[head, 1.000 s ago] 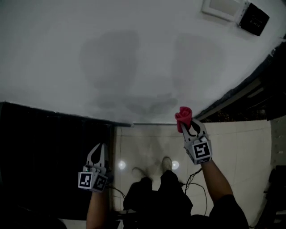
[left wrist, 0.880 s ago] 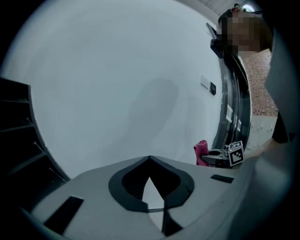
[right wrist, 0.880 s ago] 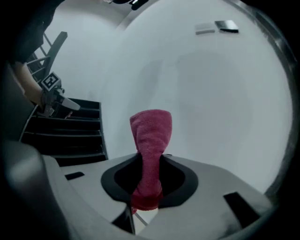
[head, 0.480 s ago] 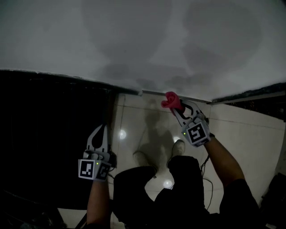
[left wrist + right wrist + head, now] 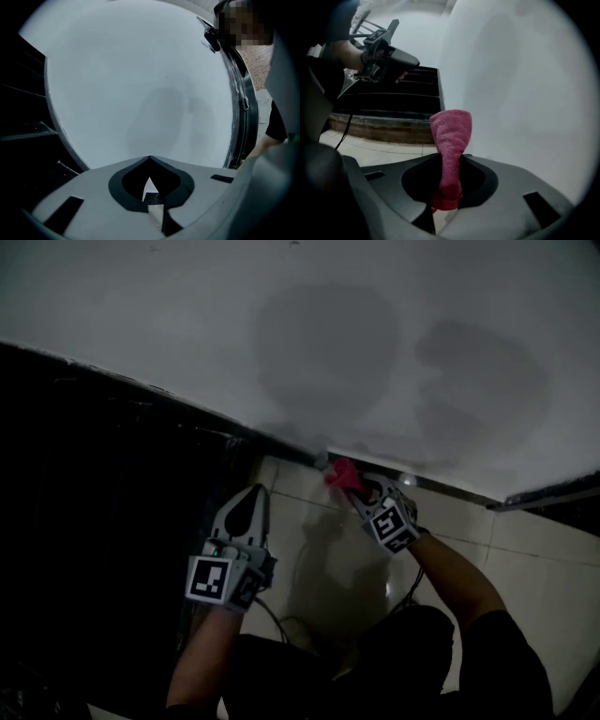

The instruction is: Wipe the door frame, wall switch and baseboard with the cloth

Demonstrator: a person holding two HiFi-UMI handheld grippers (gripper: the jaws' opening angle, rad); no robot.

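Pink terry cloth projects as a bunched wad beyond the tips of the right gripper at frame centre, probably so that soft fabric, not hard jaws, meets the baseboard at the foot of the white wall; whether it touches that strip cannot be told. The right jaws are clamped on the cloth's lower end. The left gripper, left of centre, has its jaws together on nothing and hangs apart from the wall, apparently idle.
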